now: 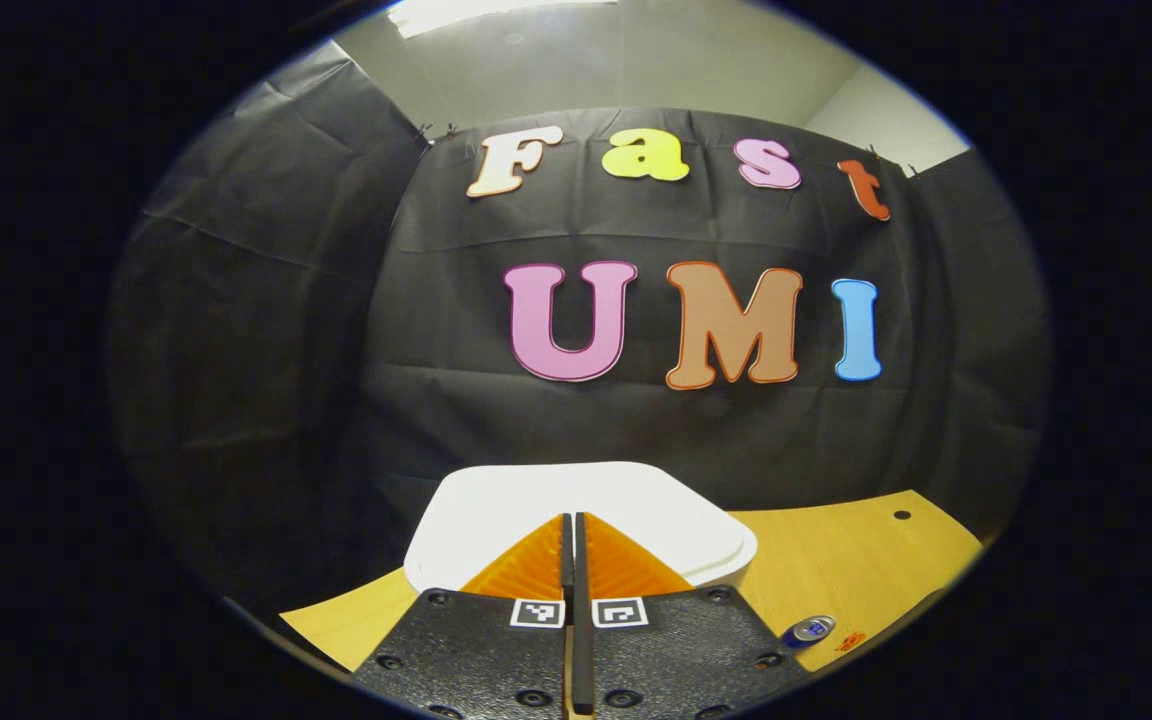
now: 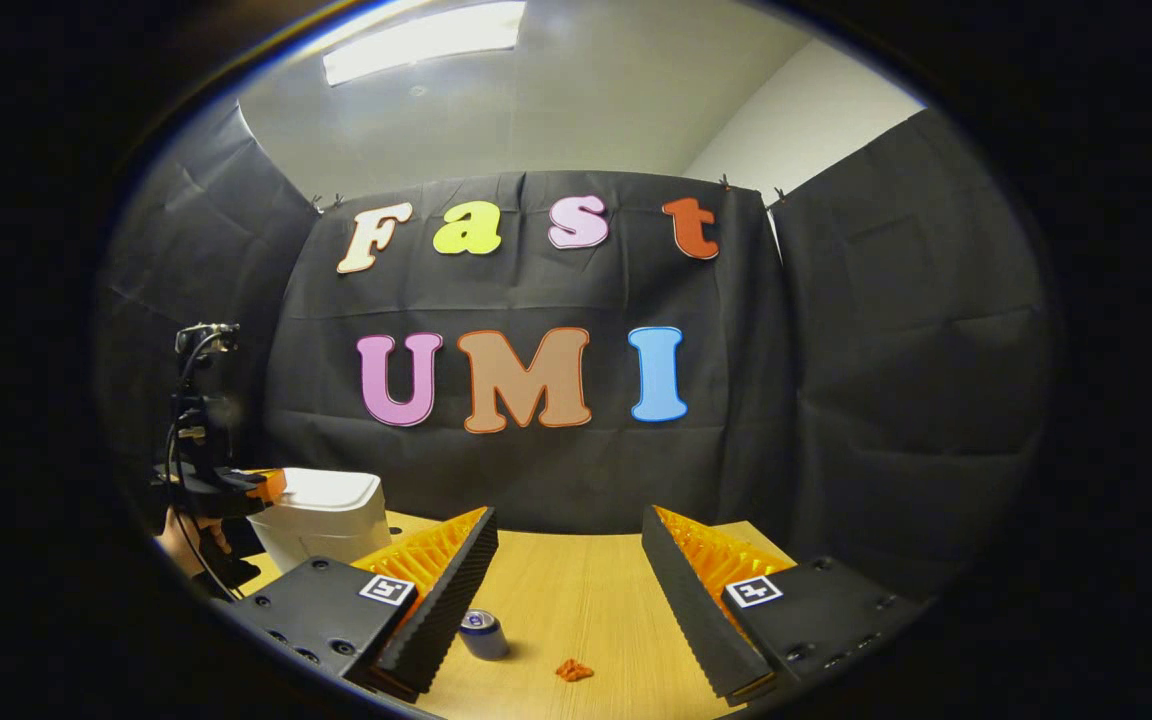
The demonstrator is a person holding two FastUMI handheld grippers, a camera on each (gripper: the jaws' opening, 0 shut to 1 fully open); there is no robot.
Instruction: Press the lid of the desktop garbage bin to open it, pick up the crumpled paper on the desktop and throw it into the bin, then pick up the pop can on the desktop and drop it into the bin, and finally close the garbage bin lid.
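Note:
The white desktop bin (image 1: 681, 520) stands just ahead of my left gripper (image 1: 573, 517), whose fingers are shut together over its closed lid; I cannot tell if they touch it. In the right gripper view the bin (image 2: 321, 520) is at the left with the left gripper (image 2: 269, 485) and a hand (image 2: 179, 540) at its lid. My right gripper (image 2: 566, 520) hangs open above the table. Below it lie the pop can (image 2: 484, 633) on its side and a small orange crumpled paper (image 2: 573, 670). The can (image 1: 809, 630) and the paper (image 1: 851, 641) also lie to the right of the left gripper.
The wooden table (image 2: 586, 590) runs back to the black cloth wall. A small dark hole (image 1: 901, 515) marks its far right corner in the left gripper view. Bare wood lies between the bin and the can.

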